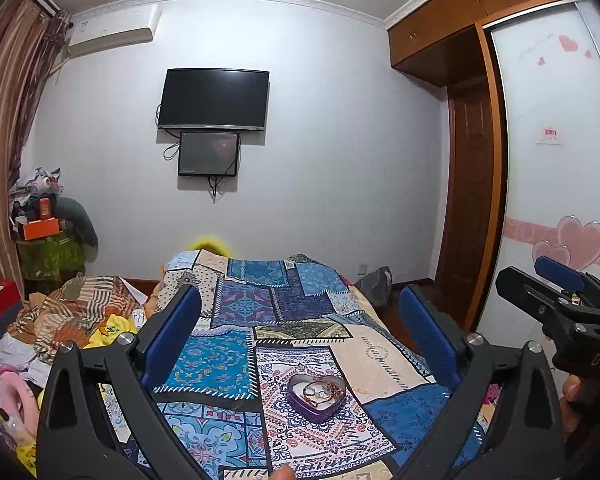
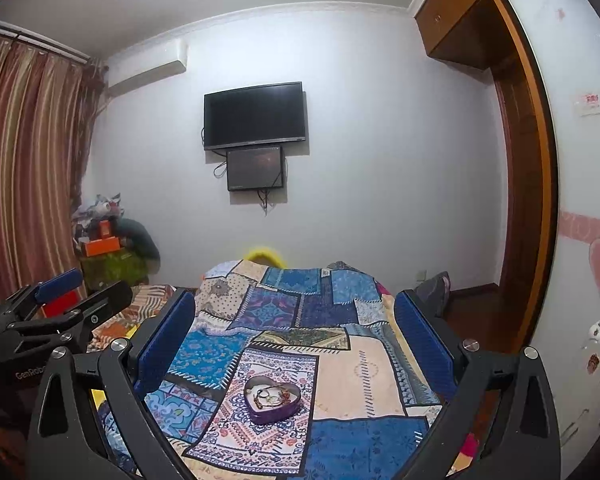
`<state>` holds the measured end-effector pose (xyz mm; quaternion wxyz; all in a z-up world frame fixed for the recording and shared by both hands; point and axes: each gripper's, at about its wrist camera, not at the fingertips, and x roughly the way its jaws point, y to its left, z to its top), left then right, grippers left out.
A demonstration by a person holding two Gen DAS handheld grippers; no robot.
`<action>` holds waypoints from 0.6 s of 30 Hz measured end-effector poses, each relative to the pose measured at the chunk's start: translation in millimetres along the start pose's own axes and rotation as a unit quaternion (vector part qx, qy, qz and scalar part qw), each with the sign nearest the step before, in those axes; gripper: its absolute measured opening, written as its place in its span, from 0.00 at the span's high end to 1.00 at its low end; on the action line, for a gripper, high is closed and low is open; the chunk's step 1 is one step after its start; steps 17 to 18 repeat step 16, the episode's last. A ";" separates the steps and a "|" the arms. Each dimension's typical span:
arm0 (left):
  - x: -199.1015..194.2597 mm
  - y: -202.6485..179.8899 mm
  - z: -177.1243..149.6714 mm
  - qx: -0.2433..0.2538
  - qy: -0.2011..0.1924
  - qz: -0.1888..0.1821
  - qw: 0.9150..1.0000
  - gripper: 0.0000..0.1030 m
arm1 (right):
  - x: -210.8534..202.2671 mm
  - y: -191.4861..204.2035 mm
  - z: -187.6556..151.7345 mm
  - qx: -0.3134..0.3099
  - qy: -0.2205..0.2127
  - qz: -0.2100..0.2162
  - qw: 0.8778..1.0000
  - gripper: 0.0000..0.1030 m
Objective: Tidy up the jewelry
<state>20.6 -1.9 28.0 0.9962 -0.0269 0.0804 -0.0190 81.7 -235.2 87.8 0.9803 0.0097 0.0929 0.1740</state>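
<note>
one heart tin [image 1: 316, 397] of jewelry [image 1: 322, 391], two gripper units spread, empty.

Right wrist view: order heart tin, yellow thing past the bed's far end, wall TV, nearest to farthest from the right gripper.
1. Heart tin: on the quilt, between the right gripper's open jaws.
2. Yellow thing: beyond the bed's far end.
3. TV: on the far wall.

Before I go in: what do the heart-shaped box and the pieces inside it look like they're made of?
Heart box: probably thin painted metal tin, going by its glossy purple wall and pale inner face. Jewelry inside: seemingly metal rings and chains, some gold-toned, plus a reddish-brown strand, possibly beads; too small to confirm. It sits on a printed patchwork bedspread, evidently soft fabric.
</note>
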 end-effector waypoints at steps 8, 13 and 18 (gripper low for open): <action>2.7 -0.6 -0.8 -0.001 0.004 -0.001 1.000 0.02 | 1.7 -0.4 -1.1 0.001 0.001 0.001 1.000 0.04; 4.4 -2.7 -1.9 0.006 0.007 -0.003 1.000 0.02 | 5.1 -1.6 -3.4 0.003 0.006 0.003 1.000 0.04; 5.9 -3.1 -2.1 0.007 0.008 -0.005 1.000 0.02 | 6.4 -3.7 -5.5 0.004 0.009 0.002 1.000 0.04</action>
